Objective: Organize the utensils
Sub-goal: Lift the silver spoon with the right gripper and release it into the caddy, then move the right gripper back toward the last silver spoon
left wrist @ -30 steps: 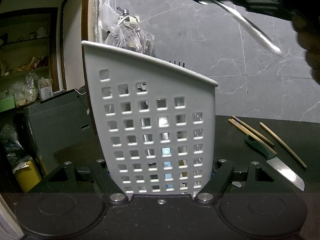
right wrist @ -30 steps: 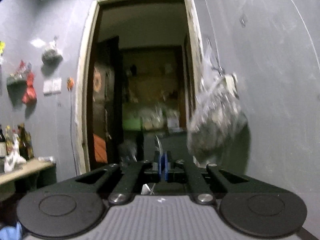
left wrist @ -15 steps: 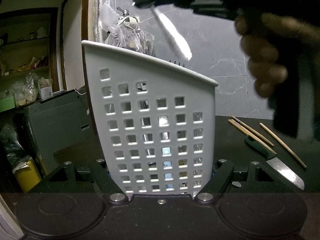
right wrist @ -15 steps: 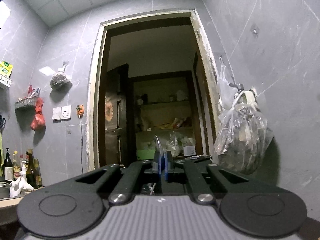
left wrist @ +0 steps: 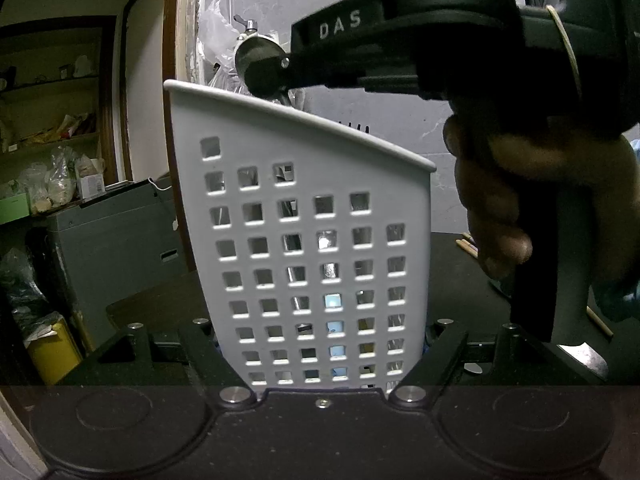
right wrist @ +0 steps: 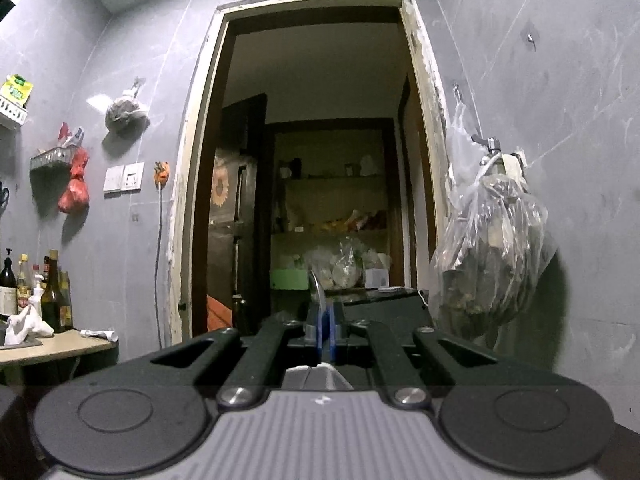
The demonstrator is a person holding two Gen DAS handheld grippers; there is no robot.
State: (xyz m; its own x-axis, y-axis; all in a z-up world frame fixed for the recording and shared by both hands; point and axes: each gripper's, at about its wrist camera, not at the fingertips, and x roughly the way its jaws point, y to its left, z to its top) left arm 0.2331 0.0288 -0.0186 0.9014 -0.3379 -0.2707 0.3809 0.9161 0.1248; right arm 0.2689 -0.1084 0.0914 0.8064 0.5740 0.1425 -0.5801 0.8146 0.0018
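White perforated plastic caddy [left wrist: 320, 240], thin metal utensil [right wrist: 316, 292]

A white perforated utensil holder [left wrist: 316, 248] stood upright on the dark counter [left wrist: 452, 280], its rim slanting down to the right. A thin metal utensil [right wrist: 316, 292] was held edge-on above it. Wooden chopsticks [left wrist: 466, 245] lay behind.

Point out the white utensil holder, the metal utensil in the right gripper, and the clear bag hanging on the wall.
white utensil holder [left wrist: 304, 240]: left wrist view, on its perforated front wall.
metal utensil [right wrist: 316, 290]: right wrist view, on the thin end sticking up above the jaws.
clear bag [right wrist: 490, 252]: right wrist view, on its bulging middle.
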